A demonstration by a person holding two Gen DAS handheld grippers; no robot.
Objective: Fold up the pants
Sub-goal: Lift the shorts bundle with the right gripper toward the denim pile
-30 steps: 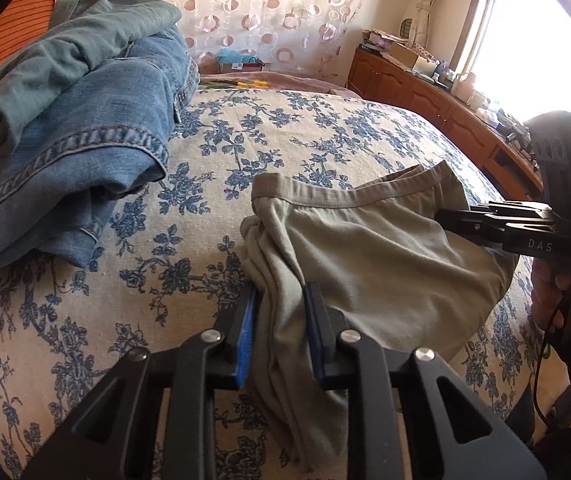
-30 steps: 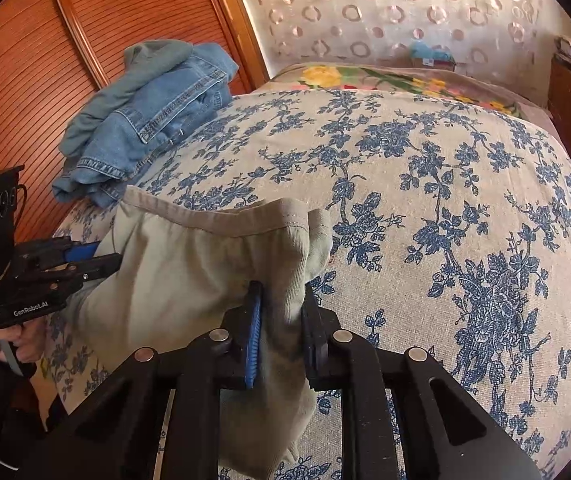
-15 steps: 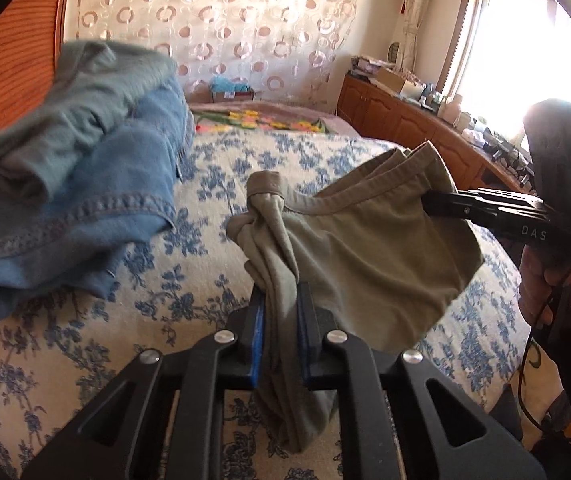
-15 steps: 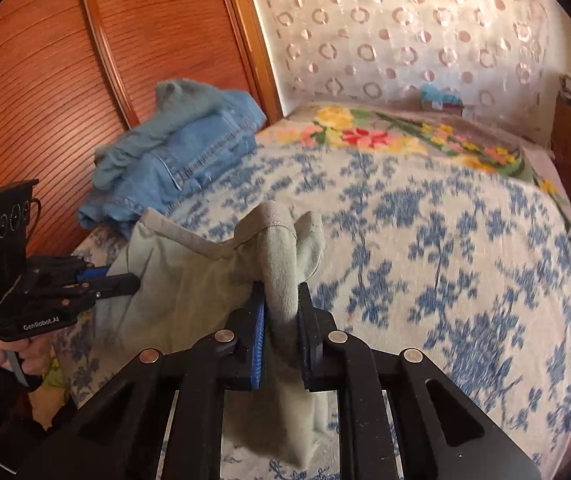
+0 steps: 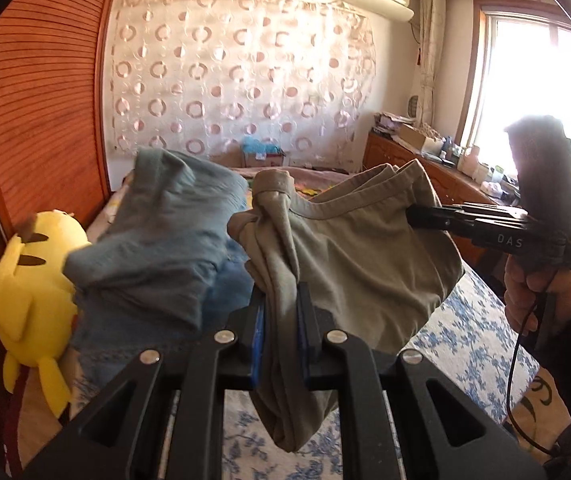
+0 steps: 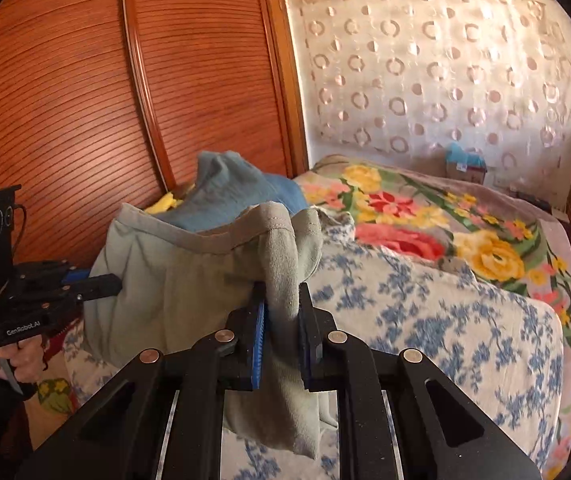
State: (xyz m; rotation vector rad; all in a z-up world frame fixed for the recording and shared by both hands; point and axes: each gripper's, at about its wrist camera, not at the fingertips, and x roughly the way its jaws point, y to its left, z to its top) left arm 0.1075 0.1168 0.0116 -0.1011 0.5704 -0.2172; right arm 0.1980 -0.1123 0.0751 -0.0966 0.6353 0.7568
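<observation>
Left wrist view: the left gripper (image 5: 279, 332) and the right gripper (image 6: 281, 332) each pinch a bunched end of the olive pants (image 5: 357, 264), which hang between them above the bed (image 6: 465, 320).

— What's in the middle of the frame?
— The left gripper (image 5: 279, 332), its blue-padded jaws pinched on a bunched corner of the olive pants (image 5: 349, 264); the cloth hangs in the air above the flowered bedspread (image 5: 461, 332) at lower right.
— And the other corner?
— At right of centre the right gripper (image 5: 417, 216) clamps the waistband; a hand (image 5: 533, 292) grips its handle at the right edge.
— Anything on the left?
— A heap of jeans (image 5: 165, 240) just left of the pants; a yellow plush toy (image 5: 29, 292) beside it against the wooden wardrobe (image 5: 45, 112); a bright window (image 5: 537, 92) at upper right.
</observation>
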